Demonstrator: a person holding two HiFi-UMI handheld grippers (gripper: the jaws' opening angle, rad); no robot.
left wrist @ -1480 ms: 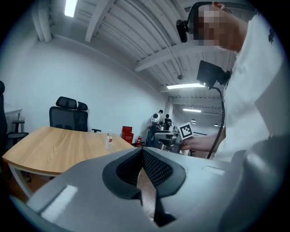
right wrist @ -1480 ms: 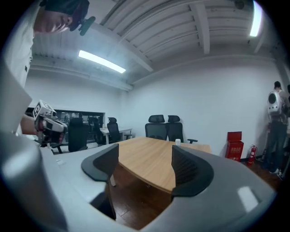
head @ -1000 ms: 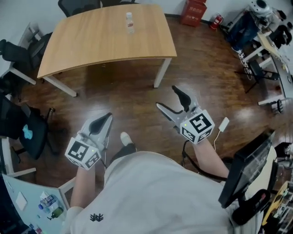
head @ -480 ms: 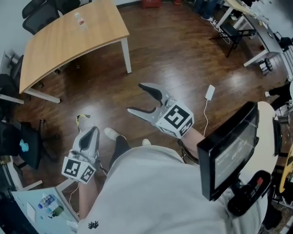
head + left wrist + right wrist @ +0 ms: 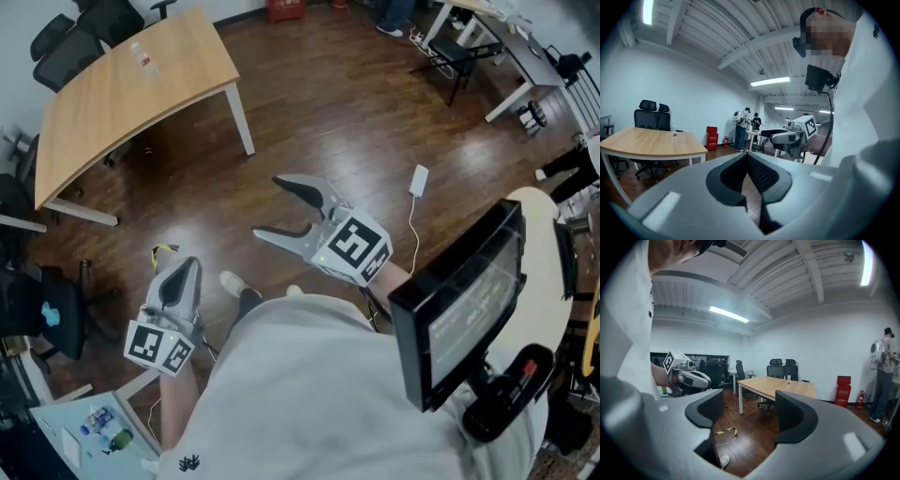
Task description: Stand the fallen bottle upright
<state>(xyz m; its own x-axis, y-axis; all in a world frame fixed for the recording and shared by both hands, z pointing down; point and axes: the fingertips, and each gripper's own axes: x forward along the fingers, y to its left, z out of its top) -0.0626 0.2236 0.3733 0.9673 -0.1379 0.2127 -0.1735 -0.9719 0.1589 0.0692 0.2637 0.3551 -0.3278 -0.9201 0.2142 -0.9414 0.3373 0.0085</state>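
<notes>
A small clear bottle (image 5: 145,58) with a label sits on the wooden table (image 5: 103,112), far from me at the upper left. In both gripper views the bottle (image 5: 674,134) (image 5: 788,381) appears to stand upright. My left gripper (image 5: 181,274) hangs low over the floor by my leg, jaws shut with nothing between them (image 5: 747,157). My right gripper (image 5: 270,208) is held out over the dark wood floor, jaws wide open and empty (image 5: 750,408). Both are well short of the table.
Black office chairs (image 5: 70,47) stand behind the table. A white power adapter (image 5: 417,180) with its cable lies on the floor. A monitor on a stand (image 5: 459,309) is close at my right. Desks (image 5: 511,42) and people (image 5: 740,129) are at the far side.
The view has swung, so the table and bottle now sit at the upper left. My right gripper has shifted left and stayed open; the left has dropped lower beside my leg.
</notes>
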